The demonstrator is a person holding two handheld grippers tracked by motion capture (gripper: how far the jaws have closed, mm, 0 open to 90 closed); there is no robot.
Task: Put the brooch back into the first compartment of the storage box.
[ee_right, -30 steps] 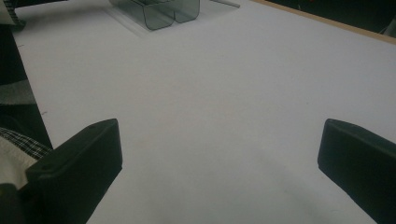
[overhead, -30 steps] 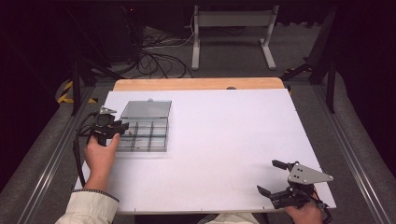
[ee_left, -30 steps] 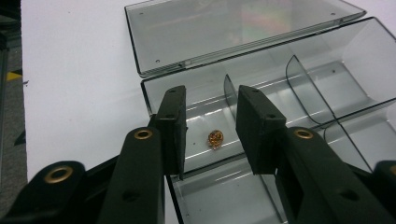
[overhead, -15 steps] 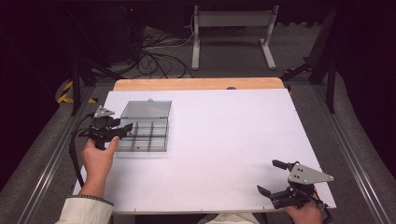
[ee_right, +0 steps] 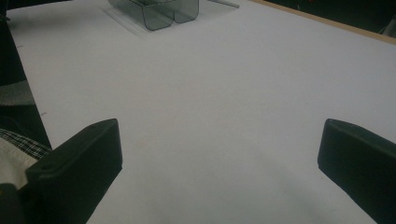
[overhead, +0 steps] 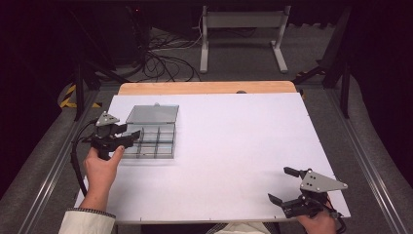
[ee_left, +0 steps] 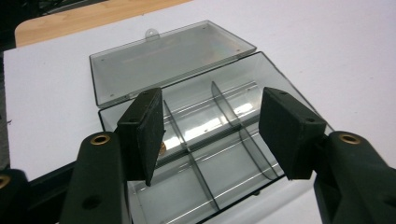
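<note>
The clear compartment box [overhead: 152, 138] lies lid-open on the table's [overhead: 234, 146] far left. The left gripper [overhead: 127, 134] hovers over its left edge, jaws just opened, nothing between. The right gripper [overhead: 282, 185], released, rests near right.

Compartment box [overhead: 153, 139] lies on table [overhead: 234, 146], far left.

Black left gripper [overhead: 127, 134], grey three-cornered plate on top, black cable trailing; brass rivets on arms. Right gripper [overhead: 284, 185] alike. Cream sleeve cuff [overhead: 86, 221].
</note>
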